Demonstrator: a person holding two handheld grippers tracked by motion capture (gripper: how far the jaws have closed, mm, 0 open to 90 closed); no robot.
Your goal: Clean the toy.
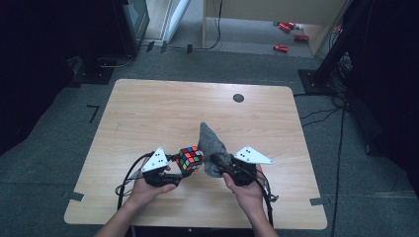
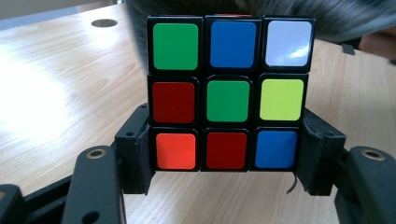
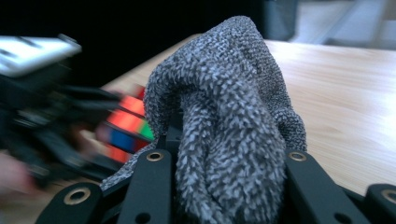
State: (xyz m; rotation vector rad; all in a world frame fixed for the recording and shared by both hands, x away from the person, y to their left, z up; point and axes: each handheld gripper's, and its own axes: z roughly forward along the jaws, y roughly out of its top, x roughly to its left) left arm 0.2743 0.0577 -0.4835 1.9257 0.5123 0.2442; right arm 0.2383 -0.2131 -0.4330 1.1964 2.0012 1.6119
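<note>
L gripper (image 1: 174, 163) clamped on Rubik's cube (image 1: 190, 159), lower centre, off desk (image 1: 148, 108) | R gripper (image 1: 217, 162) pinching grey cloth (image 1: 212, 143), just right of cube | both picked up; wiping cube prob. left, not yet touching?

**Cube and cloth in hand above the table**

The cube (image 1: 190, 159), a black-framed three-by-three puzzle with scrambled colours, is sitting off the wooden top, clamped at its lower row from both sides. The face toward the left gripper view is showing green, blue, white; red, green, yellow; orange, red, blue. The cloth (image 1: 212, 148), grey and knitted, is bunching where it is pinched and rising to a point, just beside the cube on its right; whether they are touching cannot be told.
</note>
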